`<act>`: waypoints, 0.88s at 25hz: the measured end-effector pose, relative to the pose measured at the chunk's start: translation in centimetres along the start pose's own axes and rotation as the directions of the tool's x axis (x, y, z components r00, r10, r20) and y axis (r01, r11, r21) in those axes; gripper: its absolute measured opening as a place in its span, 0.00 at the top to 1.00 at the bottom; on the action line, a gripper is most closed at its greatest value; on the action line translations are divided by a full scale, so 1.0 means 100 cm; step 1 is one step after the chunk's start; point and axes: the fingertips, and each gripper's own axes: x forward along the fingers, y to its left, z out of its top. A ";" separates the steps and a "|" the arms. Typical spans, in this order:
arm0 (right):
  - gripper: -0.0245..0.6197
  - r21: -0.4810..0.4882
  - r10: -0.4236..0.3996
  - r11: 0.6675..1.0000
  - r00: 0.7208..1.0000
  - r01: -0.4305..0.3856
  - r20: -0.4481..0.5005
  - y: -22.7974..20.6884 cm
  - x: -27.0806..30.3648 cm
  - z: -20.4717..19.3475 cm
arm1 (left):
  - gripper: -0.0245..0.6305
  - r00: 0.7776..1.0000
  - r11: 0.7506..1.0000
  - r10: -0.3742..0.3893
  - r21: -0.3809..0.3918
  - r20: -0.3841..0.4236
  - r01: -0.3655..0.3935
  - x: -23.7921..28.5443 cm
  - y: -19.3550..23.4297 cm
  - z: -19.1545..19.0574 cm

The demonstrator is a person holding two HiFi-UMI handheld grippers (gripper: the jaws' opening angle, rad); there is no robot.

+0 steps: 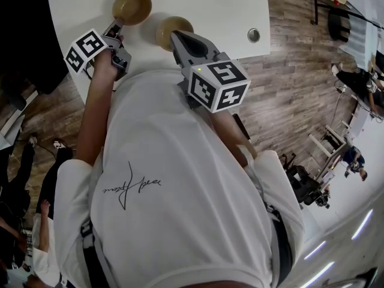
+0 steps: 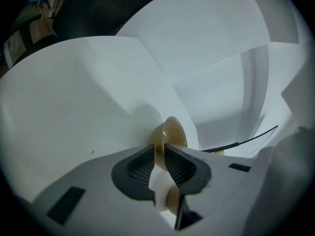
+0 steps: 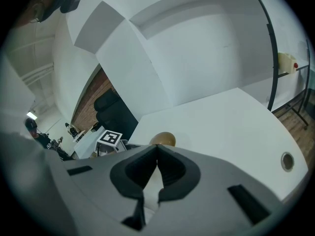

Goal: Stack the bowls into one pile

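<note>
Here, both bowls sit on the white table (image 1: 228, 5), toward the side where the person stands. The far bowl (image 1: 132, 6) lies a little further in from the table's edge. The near bowl (image 1: 169, 29) is just beside it, closer to the edge. They look slightly apart, not stacked.

The left gripper (image 1: 115, 24) reaches over the table's edge to the far bowl. In the left gripper view its jaws (image 2: 164, 149) stand nearly together with the far bowl's (image 2: 173, 131) thin rim pinched between the dark pads, the bowl seen edge-on and tipped. A thin black cable (image 2: 246, 140) runs across the table behind it.

The right gripper (image 1: 175, 36) points down at the near bowl from over the table's edge. In the right gripper view its jaws (image 3: 157, 149) meet at the tips with nothing between them. The near bowl (image 3: 163, 138) shows just past those tips. Whether the tips touch it is hard to tell, since the jaws cover most of it.

A round metal cap (image 1: 254, 35) is set into the table, well to the right of the bowls and near the table's edge. A black chair (image 3: 114, 113) stands by the table's far left side. The person's white shirt (image 1: 180, 197) fills the lower part of the head view, below the table.
</note>
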 end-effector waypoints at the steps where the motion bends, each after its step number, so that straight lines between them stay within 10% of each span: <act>1: 0.95 0.003 0.000 1.000 1.000 0.000 0.000 0.000 0.000 0.000 | 0.88 1.000 1.000 -0.002 -0.006 0.003 0.002 0.000 0.000 0.001; 22: 0.95 0.050 0.002 0.999 1.000 -0.003 0.024 -0.009 -0.004 0.002 | 0.92 1.000 1.000 0.006 -0.008 0.014 -0.006 -0.004 -0.003 0.005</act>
